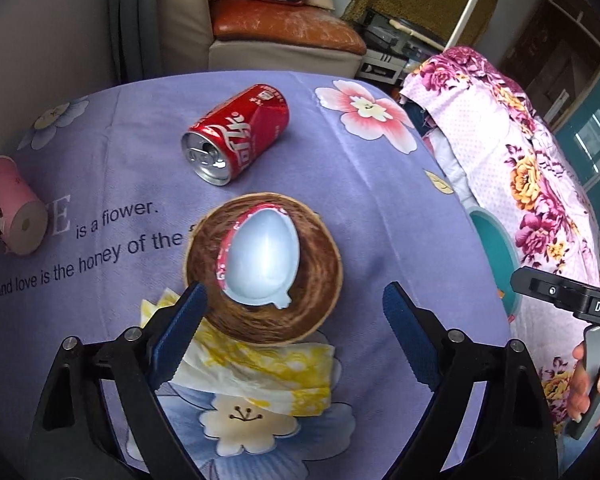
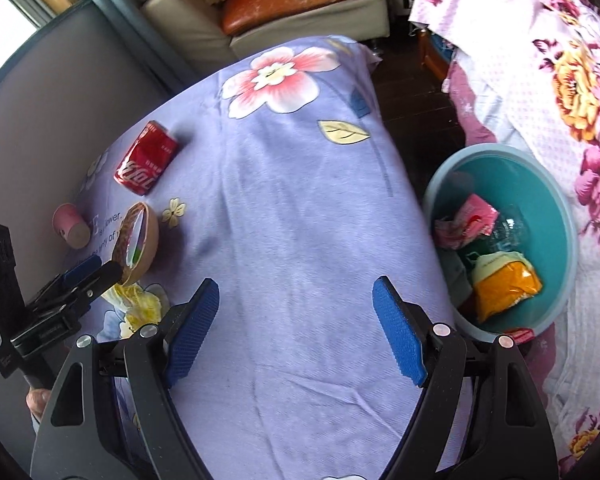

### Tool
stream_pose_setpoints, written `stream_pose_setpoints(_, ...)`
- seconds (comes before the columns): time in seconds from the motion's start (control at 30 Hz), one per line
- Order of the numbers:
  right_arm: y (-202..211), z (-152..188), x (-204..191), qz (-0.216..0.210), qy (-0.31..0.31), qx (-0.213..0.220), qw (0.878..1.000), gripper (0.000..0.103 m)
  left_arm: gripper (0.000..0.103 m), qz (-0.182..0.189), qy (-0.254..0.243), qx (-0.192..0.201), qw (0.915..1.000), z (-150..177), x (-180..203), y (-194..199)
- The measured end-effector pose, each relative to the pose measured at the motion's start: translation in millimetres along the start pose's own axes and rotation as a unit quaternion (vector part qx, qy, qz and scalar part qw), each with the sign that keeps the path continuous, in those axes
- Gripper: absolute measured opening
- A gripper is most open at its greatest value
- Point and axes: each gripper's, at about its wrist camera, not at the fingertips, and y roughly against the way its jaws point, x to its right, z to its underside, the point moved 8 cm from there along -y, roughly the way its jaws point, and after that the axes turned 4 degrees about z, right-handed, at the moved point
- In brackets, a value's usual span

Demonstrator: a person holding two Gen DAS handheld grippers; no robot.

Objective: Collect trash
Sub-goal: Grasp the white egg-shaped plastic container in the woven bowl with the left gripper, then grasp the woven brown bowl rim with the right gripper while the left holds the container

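Brown and fibrous, a half coconut shell (image 1: 264, 276) sits on the lavender flower-printed tablecloth (image 1: 380, 208), and it serves as the landmark. A pale blue egg-shaped plastic half-shell with a torn red foil rim (image 1: 262, 258) lies inside it, hollow side up. Just behind the coconut shell lies a red aluminium cola can (image 1: 238, 134) on its side, mouth toward the camera; off to the shell's left a pink paper cup (image 1: 10, 210) lies toppled; a crumpled yellow-and-white paper napkin (image 1: 260, 376) is tucked under the shell's near edge.

The left gripper (image 1: 296, 340) hovers just short of the shell, jaws spread wide and holding nothing; its left blue pad (image 1: 178, 332) overlaps the shell's near rim in view, though contact cannot be confirmed. The right gripper (image 2: 296, 328) is likewise released and empty, hanging over bare cloth well to the shell's right. Beyond the table edge on that side stands a teal plastic basin (image 2: 556, 200), already holding wrappers and a bottle.

The step in hand looks like taking the shell with its insert. Judging from the rounded base, it may rock or skid, so the jaws should straddle the rim squarely and close slowly. Keeping the load level should stop the loose plastic shell sliding out, and the napkin may drag along.
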Motion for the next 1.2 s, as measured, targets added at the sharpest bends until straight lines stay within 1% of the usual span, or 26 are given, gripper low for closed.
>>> stream_pose_setpoints(0.13, -10.6, -3.5, -14.2, -0.006, 0.008, -0.009, 1.0, 0.075, 0.075, -0.006, -0.013, -0.013, 0.9998, -3.8, -12.5, -8.7)
stream_pose_setpoints(0.43, -29.8, -11.5, -30.8, -0.019, 0.015, -0.021, 0.999, 0.075, 0.074, -0.001, -0.021, -0.04, 0.999, -7.1, -18.2, -37.4)
stream_pose_setpoints(0.5, -33.2, -12.7, -32.3, -0.022, 0.015, -0.023, 0.999, 0.075, 0.074, -0.001, -0.021, -0.04, 0.999, -7.7, -19.1, -42.4)
stream_pose_setpoints(0.53, -34.4, -13.0, -32.7, -0.024, 0.014, -0.024, 0.999, 0.075, 0.07, -0.001, -0.021, -0.035, 0.9992, -9.0, -19.1, -42.3)
stream_pose_setpoints(0.57, -35.8, -13.7, -33.0, -0.024, 0.013, -0.026, 0.999, 0.075, 0.055, 0.001, -0.021, -0.037, 0.9991, -9.2, -18.0, -43.3)
stream_pose_setpoints(0.6, -37.3, -14.3, -33.4, -0.026, 0.011, -0.026, 0.999, 0.075, 0.054, 0.006, -0.017, -0.04, 0.999, -9.1, -17.9, -45.3)
stream_pose_setpoints(0.7, -41.1, -15.2, -35.8, -0.031, 0.009, -0.029, 0.999, 0.075, 0.054, 0.001, -0.016, -0.029, 0.9995, -7.6, -17.1, -43.4)
stream_pose_setpoints(0.77, -43.5, -16.3, -38.5, -0.034, 0.011, -0.03, 0.999, 0.075, 0.054, 0.005, -0.008, -0.023, 0.9997, -5.8, -17.6, -40.0)
stream_pose_setpoints(0.8, -44.5, -16.9, -41.2, -0.037, 0.013, -0.029, 0.999, 0.073, 0.054, 0.005, -0.004, -0.019, 0.9998, -5.1, -19.0, -36.2)
stream_pose_setpoints(0.83, -45.7, -17.6, -44.4, -0.042, 0.015, -0.03, 0.999, 0.066, 0.054, 0.006, 0.0, -0.014, 0.9999, -5.5, -20.5, -31.4)
stream_pose_setpoints(0.9, -49.4, -19.2, -53.1, -0.056, 0.019, -0.039, 0.998, 0.06, 0.054, 0.012, 0.007, -0.002, 0.9999, -6.2, -23.5, -18.5)
stream_pose_setpoints(1.0, -54.8, -22.3, -72.0, -0.071, 0.034, -0.045, 0.996, 0.047, 0.054, 0.01, 0.011, 0.013, 0.9998, -6.0, -30.3, 0.6)
stream_pose_setpoints(1.1, -62.0, -24.4, -97.9, -0.09, 0.054, -0.051, 0.993, 0.043, 0.054, 0.006, 0.02, 0.025, 0.9995, -3.9, -42.9, 16.4)
stream_pose_setpoints(1.2, -71.7, -24.9, -122.3, -0.104, 0.073, -0.054, 0.99, 0.042, 0.054, 0.0, 0.035, 0.033, 0.9988, -0.9, -58.6, 28.2)
